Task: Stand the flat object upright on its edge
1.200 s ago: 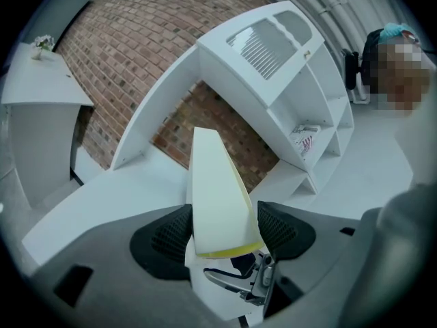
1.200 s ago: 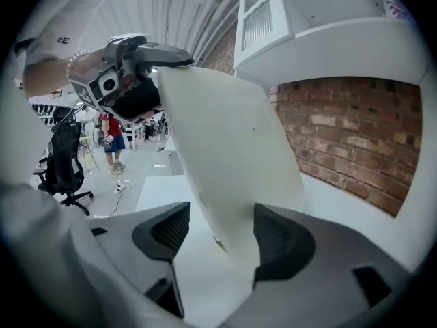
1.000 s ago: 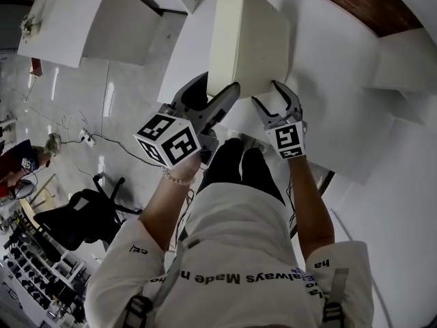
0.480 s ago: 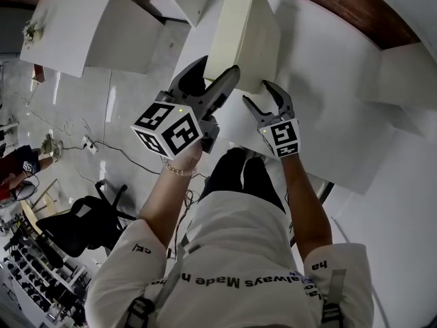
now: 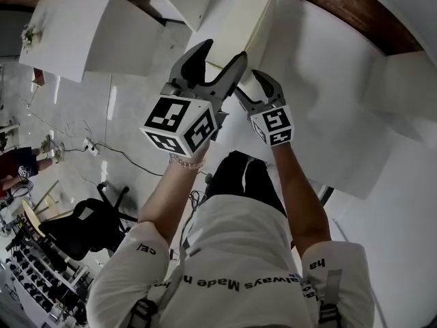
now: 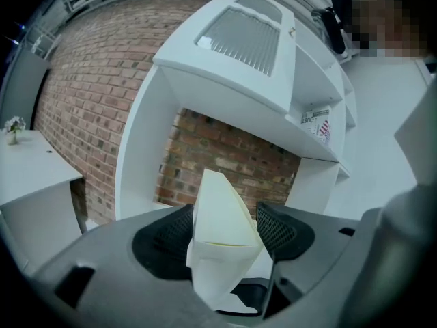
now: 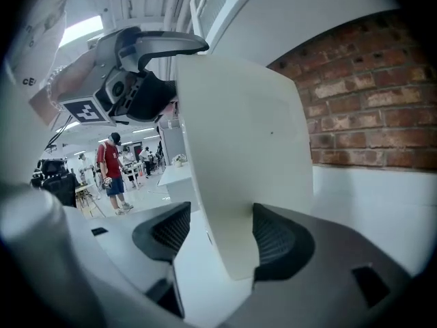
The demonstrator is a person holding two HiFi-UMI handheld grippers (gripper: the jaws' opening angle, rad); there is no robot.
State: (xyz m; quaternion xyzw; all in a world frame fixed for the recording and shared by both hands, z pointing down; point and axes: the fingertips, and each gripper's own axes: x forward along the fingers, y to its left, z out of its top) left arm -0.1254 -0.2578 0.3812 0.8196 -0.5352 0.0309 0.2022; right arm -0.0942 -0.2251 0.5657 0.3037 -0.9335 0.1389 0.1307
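Observation:
The flat object is a thick cream board (image 5: 249,19), tilted up off the white table (image 5: 328,115) with its near edge raised. My left gripper (image 5: 223,52) straddles the board's near left corner. In the left gripper view both pads of the left gripper (image 6: 224,227) press the board (image 6: 222,210) between them. My right gripper (image 5: 251,87) is at the near edge, just right of the left one. In the right gripper view the board (image 7: 239,149) stands between the jaws of the right gripper (image 7: 218,234). It leans on the right pad, with a gap to the left pad.
White shelf units (image 6: 232,53) and a brick wall (image 7: 369,94) stand behind the table. Another white table (image 5: 68,26) is at the left. An office chair (image 5: 82,217) and cables are on the floor below. A person in red (image 7: 108,162) stands far off.
The board has tipped steeper, its near edge risen. Both grippers have moved up and forward with it, closer together.

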